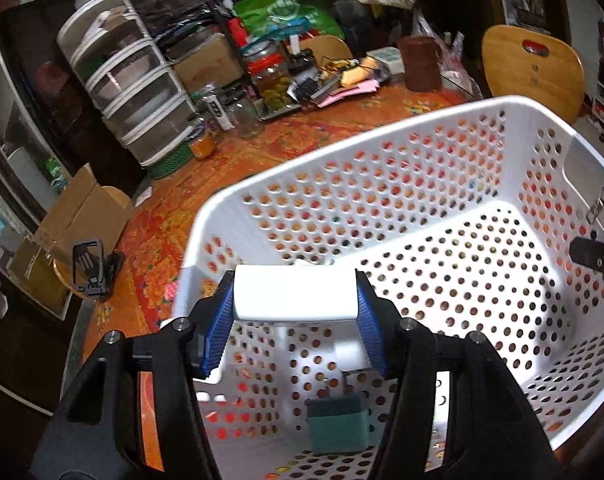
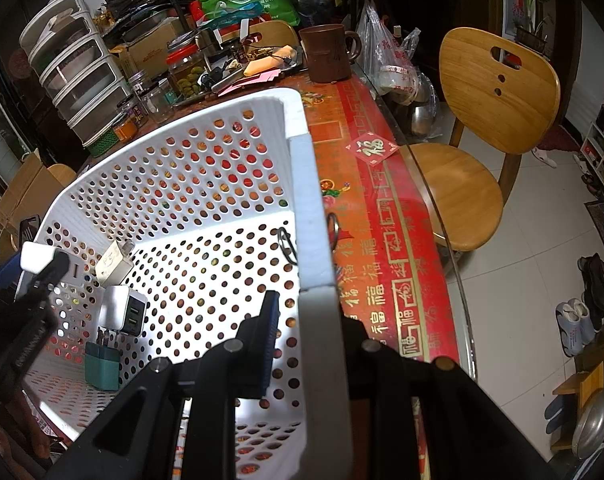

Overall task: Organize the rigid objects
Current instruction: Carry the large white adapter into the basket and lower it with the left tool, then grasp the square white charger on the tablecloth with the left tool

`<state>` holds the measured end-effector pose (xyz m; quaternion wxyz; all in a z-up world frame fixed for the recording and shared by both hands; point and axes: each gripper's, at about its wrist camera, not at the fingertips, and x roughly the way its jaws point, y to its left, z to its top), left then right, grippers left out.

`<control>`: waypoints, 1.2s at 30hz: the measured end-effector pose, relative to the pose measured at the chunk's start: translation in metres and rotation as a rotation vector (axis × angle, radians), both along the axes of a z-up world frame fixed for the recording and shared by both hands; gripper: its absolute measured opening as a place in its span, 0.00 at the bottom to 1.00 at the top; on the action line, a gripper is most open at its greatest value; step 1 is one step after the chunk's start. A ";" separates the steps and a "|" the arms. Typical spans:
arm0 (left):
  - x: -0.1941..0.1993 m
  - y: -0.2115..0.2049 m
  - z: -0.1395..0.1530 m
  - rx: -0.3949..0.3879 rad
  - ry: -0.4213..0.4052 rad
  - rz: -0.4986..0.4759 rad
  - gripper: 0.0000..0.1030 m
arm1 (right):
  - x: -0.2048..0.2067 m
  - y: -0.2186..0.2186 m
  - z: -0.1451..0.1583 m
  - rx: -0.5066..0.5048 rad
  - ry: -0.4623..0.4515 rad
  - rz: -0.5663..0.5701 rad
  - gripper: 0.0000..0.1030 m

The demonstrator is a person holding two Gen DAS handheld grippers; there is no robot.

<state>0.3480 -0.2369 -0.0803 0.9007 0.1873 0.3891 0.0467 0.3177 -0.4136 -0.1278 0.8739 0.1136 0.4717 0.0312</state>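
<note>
White plastic block (image 1: pixel 296 292) sits clamped between the left gripper (image 1: pixel 296 300) jaws, above the basket (image 1: pixel 421 120) near its 7 o'clock corner. Judged step: placing it inside; next comes lowering and letting go clear of the green charger (image 1: pixel 337 424). Right gripper (image 2: pixel 302 320) jaws pinch the basket's rim. Only the right view shows the white adapters (image 2: pixel 124 308) and the ring (image 2: pixel 288 242) on the basket floor.

Dim room, fisheye-warped edges, dark vignetted corners.
</note>
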 end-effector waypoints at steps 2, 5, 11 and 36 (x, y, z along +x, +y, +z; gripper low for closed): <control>-0.001 -0.003 -0.003 0.005 0.010 -0.008 0.52 | 0.000 0.000 0.000 0.000 0.001 -0.001 0.22; -0.003 -0.006 -0.005 0.007 0.001 -0.019 0.56 | 0.001 0.000 0.000 0.000 0.000 -0.001 0.22; -0.023 -0.004 0.016 0.031 -0.096 -0.044 0.89 | 0.001 0.001 0.000 -0.002 0.003 0.000 0.22; 0.037 0.269 -0.044 -0.225 0.115 0.278 0.87 | 0.002 0.002 0.002 -0.011 0.007 0.012 0.22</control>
